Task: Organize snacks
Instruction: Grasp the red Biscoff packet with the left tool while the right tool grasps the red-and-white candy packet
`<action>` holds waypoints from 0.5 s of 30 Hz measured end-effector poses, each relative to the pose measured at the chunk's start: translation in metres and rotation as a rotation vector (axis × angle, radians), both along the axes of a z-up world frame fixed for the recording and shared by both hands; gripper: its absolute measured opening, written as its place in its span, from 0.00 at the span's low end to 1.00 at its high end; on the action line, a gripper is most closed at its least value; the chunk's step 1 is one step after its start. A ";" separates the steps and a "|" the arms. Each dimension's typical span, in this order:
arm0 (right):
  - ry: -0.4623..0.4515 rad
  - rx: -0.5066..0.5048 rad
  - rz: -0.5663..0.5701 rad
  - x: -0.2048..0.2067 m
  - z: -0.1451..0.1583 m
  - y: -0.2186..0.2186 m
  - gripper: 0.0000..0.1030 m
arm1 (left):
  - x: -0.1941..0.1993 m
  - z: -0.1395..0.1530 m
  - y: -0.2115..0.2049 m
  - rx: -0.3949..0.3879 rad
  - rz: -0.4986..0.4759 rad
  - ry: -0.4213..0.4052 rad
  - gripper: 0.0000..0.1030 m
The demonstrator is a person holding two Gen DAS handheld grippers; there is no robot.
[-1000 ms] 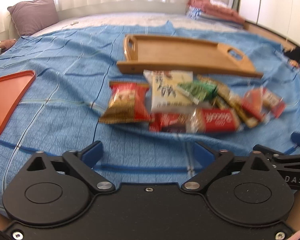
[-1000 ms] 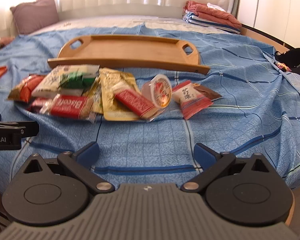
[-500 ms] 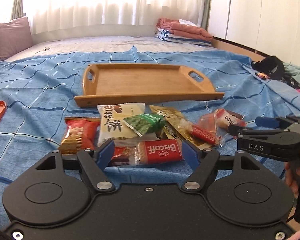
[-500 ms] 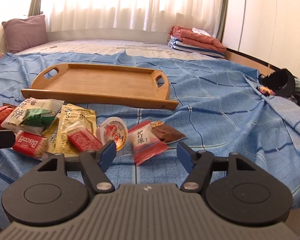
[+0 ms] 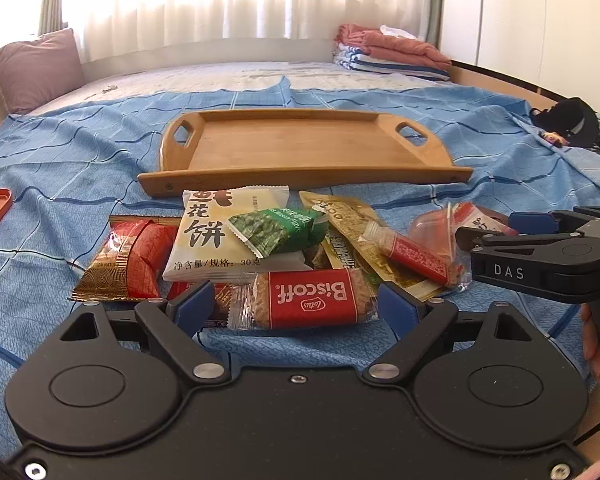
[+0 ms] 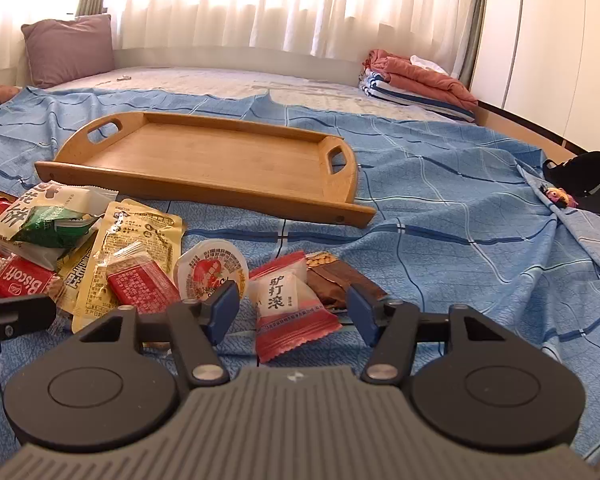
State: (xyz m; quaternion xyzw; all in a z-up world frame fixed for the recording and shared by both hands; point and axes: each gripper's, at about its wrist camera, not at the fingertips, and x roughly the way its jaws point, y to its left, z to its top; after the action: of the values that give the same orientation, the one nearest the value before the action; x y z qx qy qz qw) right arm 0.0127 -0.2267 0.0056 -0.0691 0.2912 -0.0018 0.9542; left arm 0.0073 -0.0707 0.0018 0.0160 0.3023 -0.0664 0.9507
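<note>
The snacks lie in a loose pile on the blue sheet [image 5: 80, 168], just in front of the empty wooden tray [image 5: 300, 148]. No snack is in the tray yet.

Left gripper [image 5: 296, 304]: jaws opening, one each side of the Biscoff pack [image 5: 312, 298]. The pads do not press on it. The pack lies low at the front of the pile, partly under a white pouch [image 5: 216, 236] that carries a green pack [image 5: 278, 230].

Right gripper [image 6: 288, 308]: jaws closing around the pink-and-white sachet [image 6: 288, 304]. A gap shows on both sides, so there is no grip yet. The jelly cup [image 6: 212, 270] stands just beside the left pad, and a brown bar [image 6: 340, 280] lies near the right pad.

Probable faults from this state:
- The right pad may catch the brown bar, or the left pad the cup rim, because both neighbours lie close to the closing path. Two items would then lift together.
- The sachet is soft and puffed; a shallow pinch on its crimped edge may slip.
- Lifting the Biscoff pack may drag the white pouch and topple the green pack.
- The sheet is loose and wrinkled. Low pads may pinch the cloth with the wrapper.
- The two grippers work close together and may collide.
</note>
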 end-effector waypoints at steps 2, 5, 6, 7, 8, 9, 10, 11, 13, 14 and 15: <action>-0.004 -0.016 0.001 0.003 -0.002 0.002 0.66 | 0.001 -0.002 -0.002 0.016 0.009 -0.014 0.88; -0.005 -0.030 0.004 0.007 -0.004 0.003 0.58 | 0.003 -0.005 -0.006 0.036 0.008 -0.024 0.88; -0.004 -0.032 0.007 0.007 -0.005 0.003 0.56 | 0.003 -0.006 -0.007 0.047 0.005 -0.027 0.88; -0.002 -0.039 0.013 0.008 -0.006 0.005 0.53 | 0.003 -0.007 -0.009 0.058 0.003 -0.029 0.88; -0.002 -0.053 0.017 0.008 -0.008 0.006 0.52 | 0.002 -0.008 -0.010 0.066 -0.002 -0.031 0.88; -0.003 -0.070 0.022 0.008 -0.010 0.008 0.52 | 0.001 -0.008 -0.012 0.075 -0.009 -0.034 0.88; -0.006 -0.091 0.028 0.007 -0.011 0.011 0.51 | 0.000 -0.009 -0.014 0.079 -0.022 -0.033 0.87; -0.010 -0.109 0.032 0.006 -0.012 0.013 0.51 | -0.001 -0.009 -0.015 0.085 -0.031 -0.033 0.84; -0.015 -0.126 0.037 0.004 -0.013 0.016 0.48 | -0.005 -0.008 -0.019 0.097 -0.048 -0.042 0.78; -0.016 -0.127 0.038 0.003 -0.012 0.017 0.46 | -0.007 -0.008 -0.021 0.100 -0.058 -0.044 0.75; -0.017 -0.126 0.039 0.001 -0.010 0.018 0.42 | -0.009 -0.007 -0.022 0.102 -0.065 -0.044 0.72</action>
State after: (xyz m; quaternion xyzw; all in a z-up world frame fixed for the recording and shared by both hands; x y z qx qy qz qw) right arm 0.0135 -0.2083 -0.0047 -0.1347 0.2807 -0.0019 0.9503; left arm -0.0018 -0.0930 -0.0056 0.0755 0.2837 -0.0813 0.9525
